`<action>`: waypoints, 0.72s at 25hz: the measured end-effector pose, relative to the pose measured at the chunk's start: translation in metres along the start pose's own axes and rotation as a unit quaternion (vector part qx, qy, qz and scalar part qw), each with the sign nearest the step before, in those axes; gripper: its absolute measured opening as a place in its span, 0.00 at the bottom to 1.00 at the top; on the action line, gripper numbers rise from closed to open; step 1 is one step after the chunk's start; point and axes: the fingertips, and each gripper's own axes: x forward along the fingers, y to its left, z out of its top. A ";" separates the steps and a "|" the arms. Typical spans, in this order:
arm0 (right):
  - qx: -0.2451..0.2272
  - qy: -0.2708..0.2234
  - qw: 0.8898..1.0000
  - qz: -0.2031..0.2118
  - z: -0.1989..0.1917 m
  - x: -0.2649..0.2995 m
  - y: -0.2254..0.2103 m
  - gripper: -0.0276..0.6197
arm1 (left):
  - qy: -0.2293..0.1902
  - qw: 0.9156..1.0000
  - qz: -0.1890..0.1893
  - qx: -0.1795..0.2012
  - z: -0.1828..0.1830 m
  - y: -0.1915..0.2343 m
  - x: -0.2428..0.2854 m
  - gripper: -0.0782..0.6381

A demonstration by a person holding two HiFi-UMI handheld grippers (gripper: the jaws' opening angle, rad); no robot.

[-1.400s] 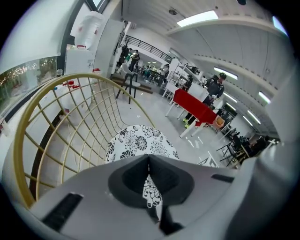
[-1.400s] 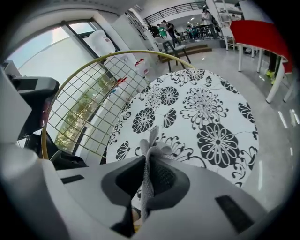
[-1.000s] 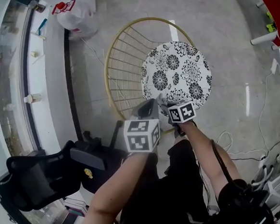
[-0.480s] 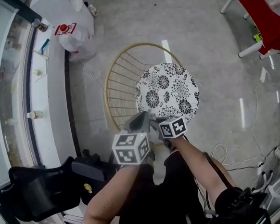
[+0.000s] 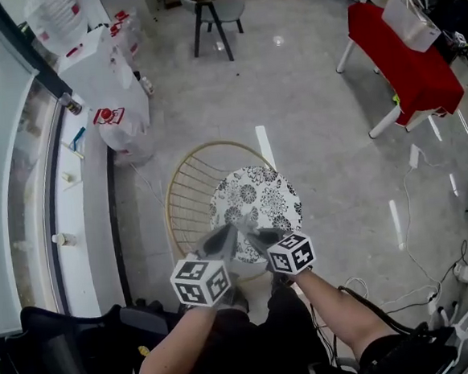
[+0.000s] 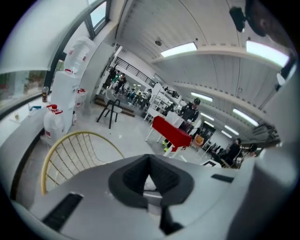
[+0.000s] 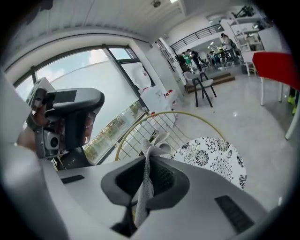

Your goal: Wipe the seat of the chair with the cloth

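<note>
The chair has a gold wire back [image 5: 188, 195] and a round black-and-white floral seat [image 5: 259, 204]; it also shows as the chair seat [image 7: 213, 152] in the right gripper view. My right gripper [image 5: 252, 235] hovers at the seat's near edge, shut on a pale grey cloth [image 7: 147, 187] that sticks up from between its jaws. My left gripper [image 5: 225, 233] is close beside it, over the near edge of the wire back, with its jaws together. In the left gripper view, the left gripper [image 6: 150, 161] shows only a pale speck in its gap.
A red table [image 5: 405, 56] stands at the far right and a grey chair [image 5: 216, 14] at the back. White bags [image 5: 118, 94] lean by the window ledge [image 5: 74, 203]. A black office chair [image 5: 61, 349] is at the lower left. Cables [image 5: 421, 256] lie to the right.
The head view has pulled up and back, so the chair looks smaller and farther. Both grippers have dropped in the frame, staying close together by the seat's near edge.
</note>
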 end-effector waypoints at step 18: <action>-0.111 -0.186 0.976 -0.026 0.169 -0.172 0.066 0.08 | -0.127 0.986 -0.050 0.101 0.125 -0.100 -0.066 0.12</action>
